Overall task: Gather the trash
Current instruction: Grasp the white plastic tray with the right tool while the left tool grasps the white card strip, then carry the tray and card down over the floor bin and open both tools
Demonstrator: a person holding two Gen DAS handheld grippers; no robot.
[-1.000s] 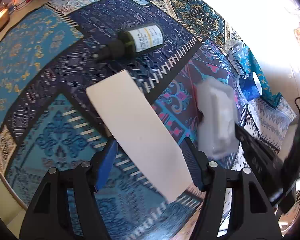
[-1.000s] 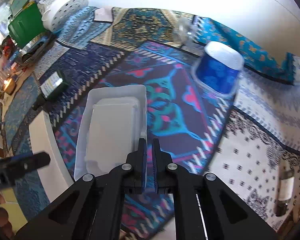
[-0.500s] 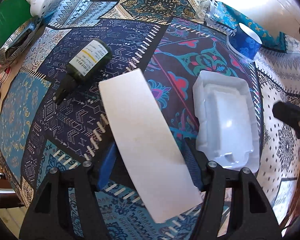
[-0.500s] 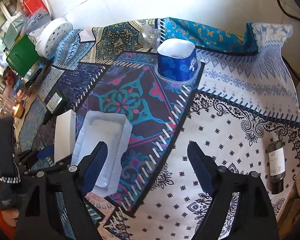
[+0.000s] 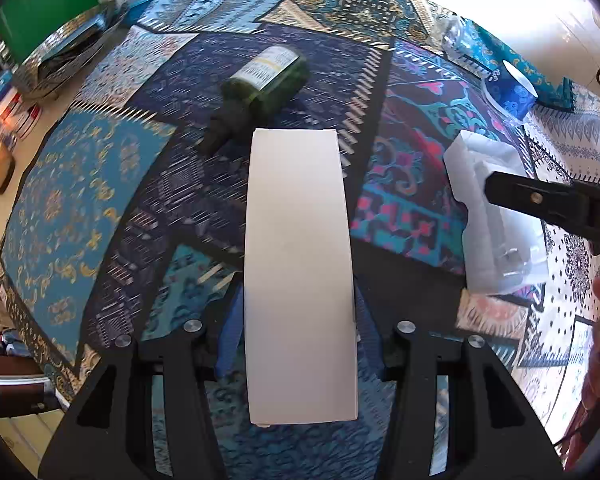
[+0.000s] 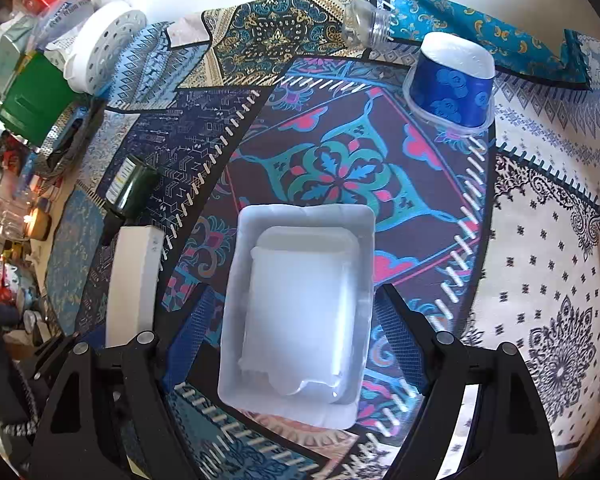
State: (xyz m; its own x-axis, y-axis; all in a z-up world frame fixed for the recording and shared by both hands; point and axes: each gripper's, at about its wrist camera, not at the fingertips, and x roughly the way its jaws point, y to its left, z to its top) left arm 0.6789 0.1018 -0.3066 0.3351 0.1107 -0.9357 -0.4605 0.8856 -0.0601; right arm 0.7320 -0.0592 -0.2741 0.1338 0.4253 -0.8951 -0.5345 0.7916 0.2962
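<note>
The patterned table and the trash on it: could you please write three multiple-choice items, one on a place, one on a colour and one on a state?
1. What lies between the right gripper's fingers?
A. white plastic tray
B. green bottle
C. blue cup

2. What colour is the cup standing upside down?
A. red
B. blue
C. yellow

3. How is the green bottle placed?
A. upright
B. inside the tray
C. on its side

Answers:
1 A, the white plastic tray sits between the open fingers.
2 B, its wall is blue with a white base on top.
3 C, it lies flat on the cloth beyond the white box.
</note>
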